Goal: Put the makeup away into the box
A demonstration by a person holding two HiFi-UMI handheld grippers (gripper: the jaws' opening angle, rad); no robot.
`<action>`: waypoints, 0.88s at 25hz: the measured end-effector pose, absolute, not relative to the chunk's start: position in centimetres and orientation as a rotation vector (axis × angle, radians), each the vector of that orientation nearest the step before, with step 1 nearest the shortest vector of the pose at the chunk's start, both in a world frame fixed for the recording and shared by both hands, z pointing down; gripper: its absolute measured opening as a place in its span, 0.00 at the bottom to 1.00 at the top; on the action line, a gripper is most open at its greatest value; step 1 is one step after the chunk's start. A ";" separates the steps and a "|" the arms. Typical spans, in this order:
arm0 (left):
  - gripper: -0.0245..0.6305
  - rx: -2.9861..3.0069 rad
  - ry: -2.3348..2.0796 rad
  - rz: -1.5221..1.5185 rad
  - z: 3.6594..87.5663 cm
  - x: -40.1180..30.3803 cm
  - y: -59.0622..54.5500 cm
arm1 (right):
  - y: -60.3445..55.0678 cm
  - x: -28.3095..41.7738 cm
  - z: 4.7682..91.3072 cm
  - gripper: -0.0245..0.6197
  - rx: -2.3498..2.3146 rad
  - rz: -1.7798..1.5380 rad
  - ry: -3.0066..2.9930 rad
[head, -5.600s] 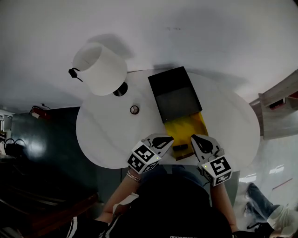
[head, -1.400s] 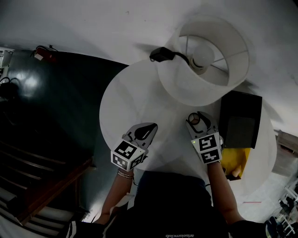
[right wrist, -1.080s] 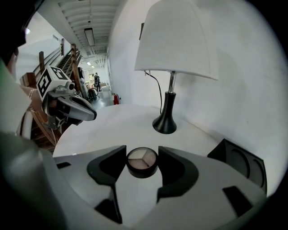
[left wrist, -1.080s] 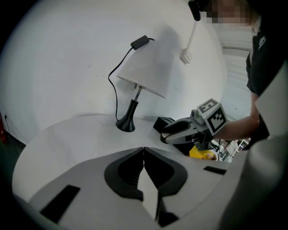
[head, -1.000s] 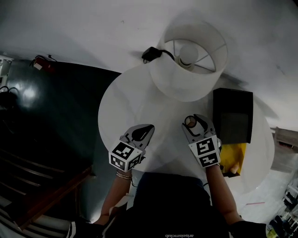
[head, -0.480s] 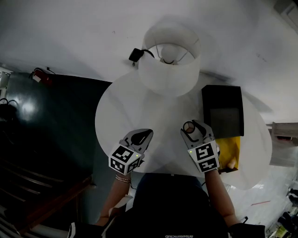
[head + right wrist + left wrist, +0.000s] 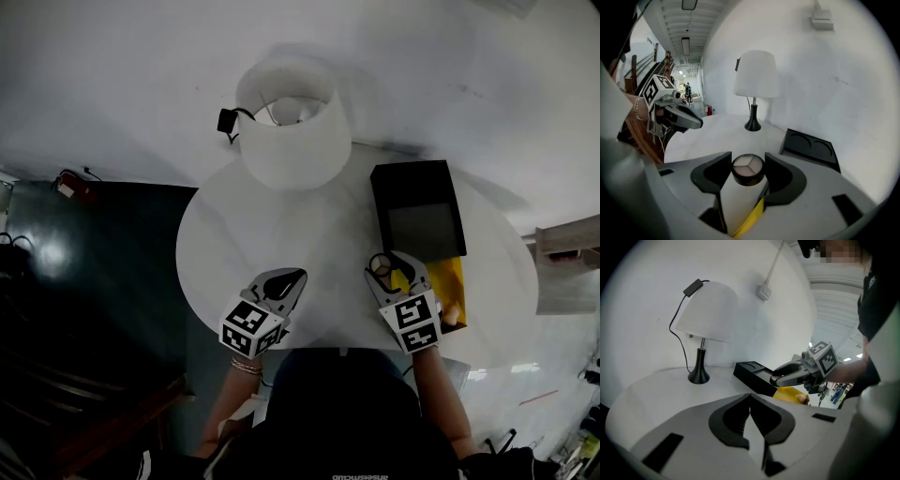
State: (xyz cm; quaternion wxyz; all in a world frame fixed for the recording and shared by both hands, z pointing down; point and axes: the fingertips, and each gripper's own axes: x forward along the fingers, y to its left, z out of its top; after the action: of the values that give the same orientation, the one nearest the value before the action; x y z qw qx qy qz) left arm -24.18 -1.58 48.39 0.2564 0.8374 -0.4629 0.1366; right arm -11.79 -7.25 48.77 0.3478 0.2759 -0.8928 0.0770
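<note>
- Right gripper (image 7: 384, 268) is clamped on the makeup: a small round compact (image 7: 748, 169) with three pale shades in a dark rim, pinched between both jaws.
- In the head view that compact (image 7: 379, 266) sits over the near right part of the round white table (image 7: 225, 253), just short of the black box (image 7: 417, 202).
- The box lies open-side up on the far right of the table, and the right gripper view shows two round recesses in it (image 7: 811, 149).
- A yellow piece (image 7: 452, 279) lies at the box's near end, to the right of the right gripper, with a small beige item (image 7: 451, 310) on it.
- Left gripper (image 7: 285, 279) is over the near left of the table, jaws pressed together with nothing in them, well apart from the box.
- A white-shaded lamp (image 7: 291, 131) stands at the far edge, left of the box.
</note>
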 end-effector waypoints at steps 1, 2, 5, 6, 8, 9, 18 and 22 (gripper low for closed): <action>0.07 2.281 -1.249 0.372 48.3 -23.5 -1.5 | -7.2 -10.9 48.7 0.40 0.730 0.204 -2.311; 0.07 2.289 -1.243 0.373 48.2 -22.9 -1.4 | -7.1 -10.1 48.6 0.40 0.745 0.206 -2.307; 0.07 2.305 -1.223 0.383 48.0 -21.1 -1.1 | -6.8 -7.6 48.5 0.40 0.781 0.216 -2.297; 0.07 2.308 -1.215 0.388 48.0 -20.4 -1.0 | -6.6 -6.8 48.6 0.40 0.789 0.221 -2.294; 0.07 2.319 -1.197 0.399 47.9 -19.1 -0.8 | -6.3 -5.4 48.7 0.40 0.801 0.231 -2.289; 0.07 2.326 -1.189 0.405 47.9 -18.5 -0.8 | -6.1 -4.7 48.8 0.40 0.807 0.235 -2.287; 0.07 2.345 -1.152 0.441 47.8 -13.2 -0.8 | -5.6 1.2 49.5 0.40 0.855 0.285 -2.274; 0.07 2.345 -1.147 0.454 48.1 -11.0 -1.2 | -5.7 3.1 50.4 0.40 0.843 0.315 -2.273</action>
State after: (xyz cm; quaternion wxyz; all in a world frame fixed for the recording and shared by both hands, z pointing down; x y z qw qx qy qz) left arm -11.00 -1.20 48.13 0.2437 0.8584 -0.4198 0.1660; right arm 3.14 -5.65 50.37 0.3415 0.3241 -0.8739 0.1210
